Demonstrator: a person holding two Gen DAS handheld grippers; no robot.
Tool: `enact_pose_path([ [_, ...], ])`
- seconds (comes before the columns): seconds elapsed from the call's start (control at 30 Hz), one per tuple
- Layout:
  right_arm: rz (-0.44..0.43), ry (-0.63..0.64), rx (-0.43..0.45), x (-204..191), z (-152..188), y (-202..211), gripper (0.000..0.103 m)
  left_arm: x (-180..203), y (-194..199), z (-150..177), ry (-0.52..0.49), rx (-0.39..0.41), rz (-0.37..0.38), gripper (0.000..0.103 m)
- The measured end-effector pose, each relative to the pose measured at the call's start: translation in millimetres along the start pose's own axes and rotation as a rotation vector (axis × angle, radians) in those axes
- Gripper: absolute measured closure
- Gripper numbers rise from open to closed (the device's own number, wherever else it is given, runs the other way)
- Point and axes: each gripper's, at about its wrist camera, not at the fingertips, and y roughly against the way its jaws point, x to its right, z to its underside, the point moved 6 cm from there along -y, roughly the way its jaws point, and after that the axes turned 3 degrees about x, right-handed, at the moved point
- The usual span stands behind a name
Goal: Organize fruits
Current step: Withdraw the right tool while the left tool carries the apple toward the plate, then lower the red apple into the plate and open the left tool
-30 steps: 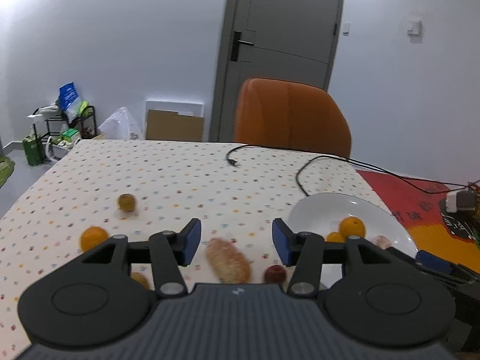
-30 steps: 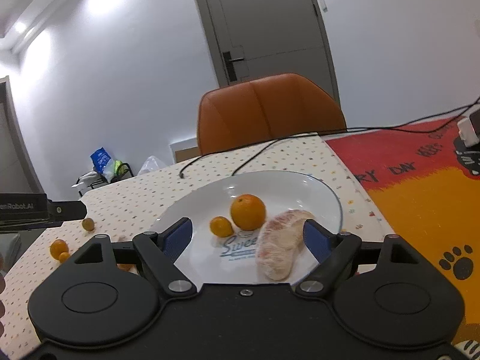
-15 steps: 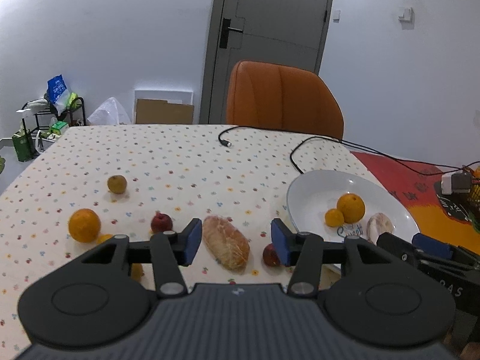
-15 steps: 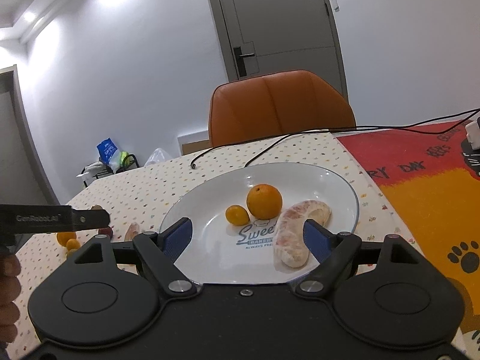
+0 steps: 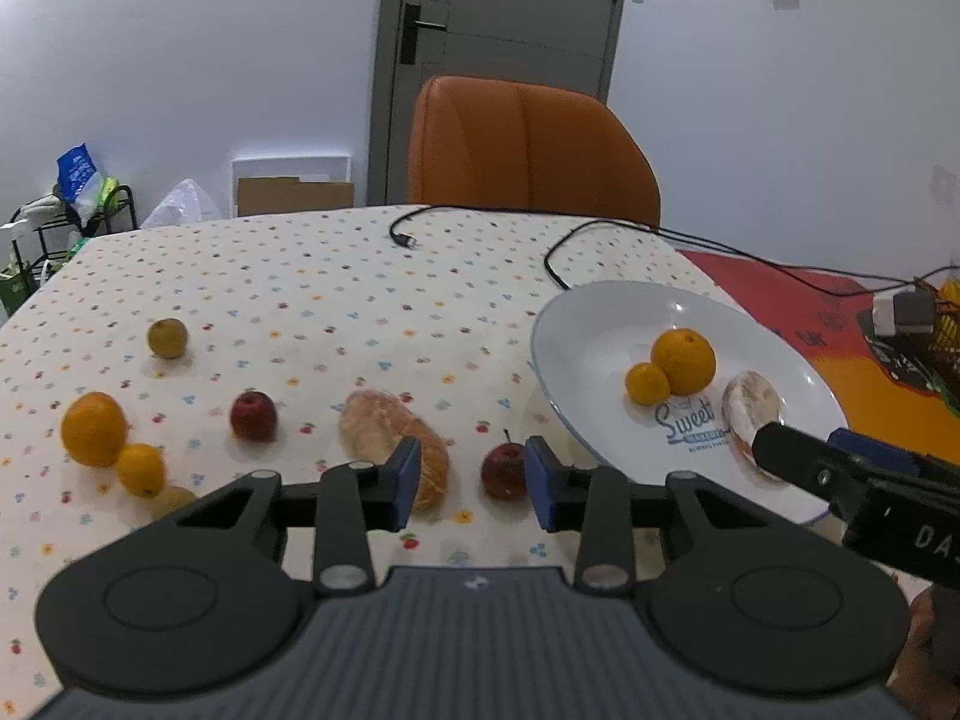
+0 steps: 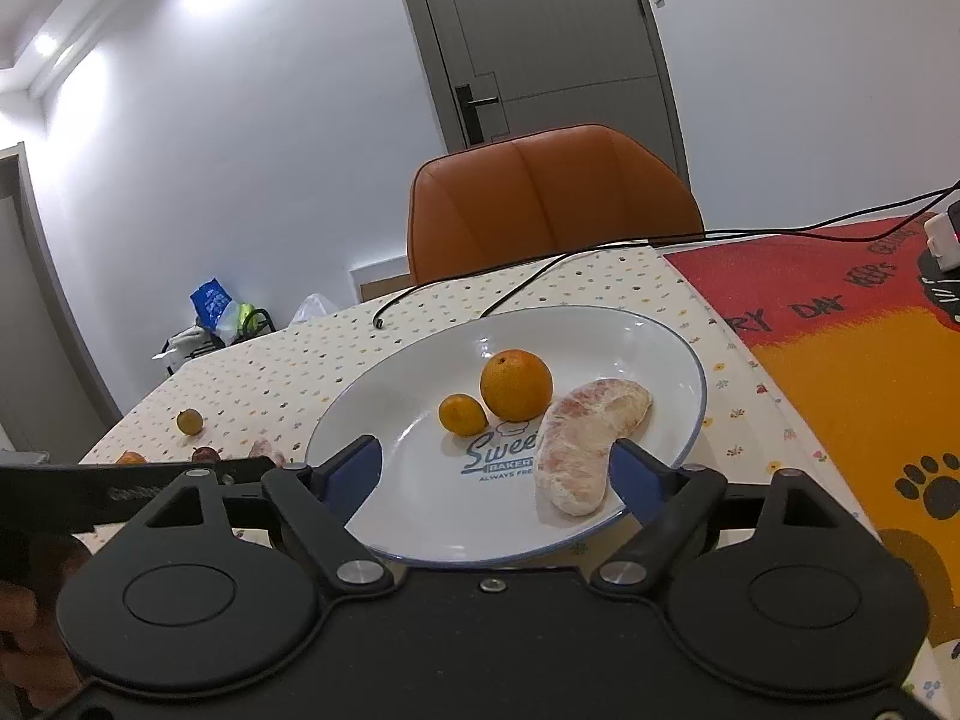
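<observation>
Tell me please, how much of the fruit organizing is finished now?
Done: a large orange, a small orange and a peeled pomelo segment lie on the white plate. In hand: nothing; the left gripper and the right gripper are open. Left: about seven fruits on the tablecloth, including two red apples.

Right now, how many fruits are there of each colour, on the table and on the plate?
Orange fruits: 4
Red apples: 2
Yellow-green fruits: 2, one partly hidden
Pale peeled pieces: 2
Total: 10
</observation>
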Motion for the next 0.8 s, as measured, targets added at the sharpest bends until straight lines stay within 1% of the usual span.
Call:
enact_pose_path([
  [0.1,-0.001,-0.008,0.005,1,0,1,0.019,4,-7,4,-0.009,-0.012,0.008,0.071],
  [0.17,-0.003,-0.006,0.008,0,0,2,0.018,6,-12,6,-0.012,-0.021,0.006,0.071],
  [0.33,-0.016,0.0,0.003,-3,1,2,0.018,15,-17,8,-0.045,-0.005,-0.002,0.071],
  [0.37,-0.02,-0.001,0.002,-3,1,2,0.017,16,-18,7,-0.045,-0.005,0.0,0.073],
  [0.4,-0.021,-0.002,0.002,-3,1,2,0.017,17,-20,8,-0.044,-0.014,0.006,0.077],
  [0.47,-0.019,-0.004,0.003,-3,1,3,0.017,19,-23,10,-0.038,-0.03,0.011,0.079],
  [0.53,-0.018,-0.01,0.006,-2,0,4,0.017,19,-26,12,-0.048,-0.027,0.001,0.08],
  [0.67,-0.019,-0.017,0.012,0,-2,7,0.017,16,-22,10,-0.036,-0.022,-0.018,0.081],
  [0.8,-0.012,-0.024,0.012,3,-3,9,0.017,11,-14,-1,-0.024,0.003,-0.034,0.081],
])
